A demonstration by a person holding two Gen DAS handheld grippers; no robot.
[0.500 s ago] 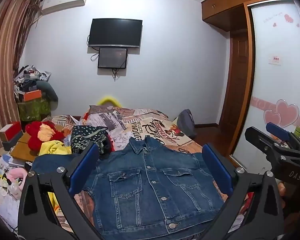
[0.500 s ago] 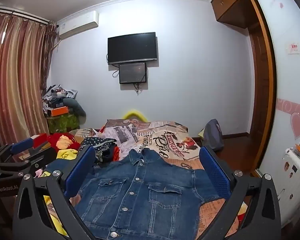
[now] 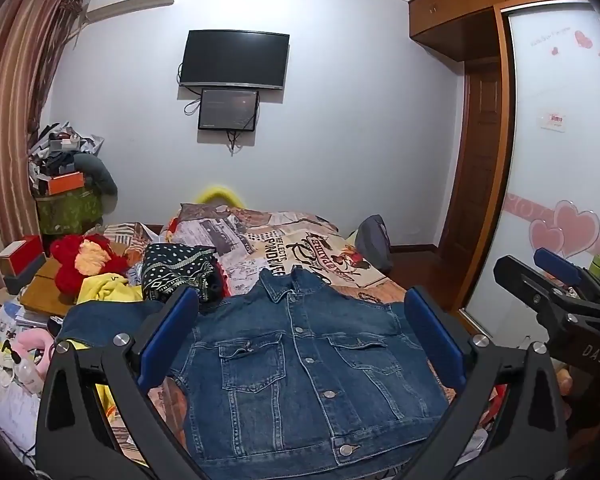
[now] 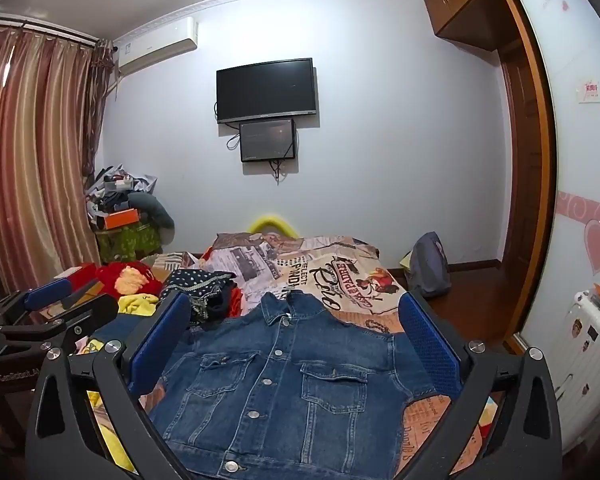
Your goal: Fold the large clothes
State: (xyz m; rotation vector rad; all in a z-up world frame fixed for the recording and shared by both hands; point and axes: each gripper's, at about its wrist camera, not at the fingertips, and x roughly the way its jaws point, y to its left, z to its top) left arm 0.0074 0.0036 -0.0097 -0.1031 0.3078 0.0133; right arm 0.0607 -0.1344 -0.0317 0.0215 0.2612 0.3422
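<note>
Denim jacket lies flat on the bed, front up, buttoned, collar toward the far wall. Left gripper hovers over it with jaws spread wide, nothing between them; right gripper hangs alongside, just as wide, holding nothing. Each blue pad frames a shoulder of the jacket without touching. Left of the jacket sits a heap: dotted dark garment, yellow cloth, red plush toy. A grey backpack leans beside the bed's right edge.
</note>
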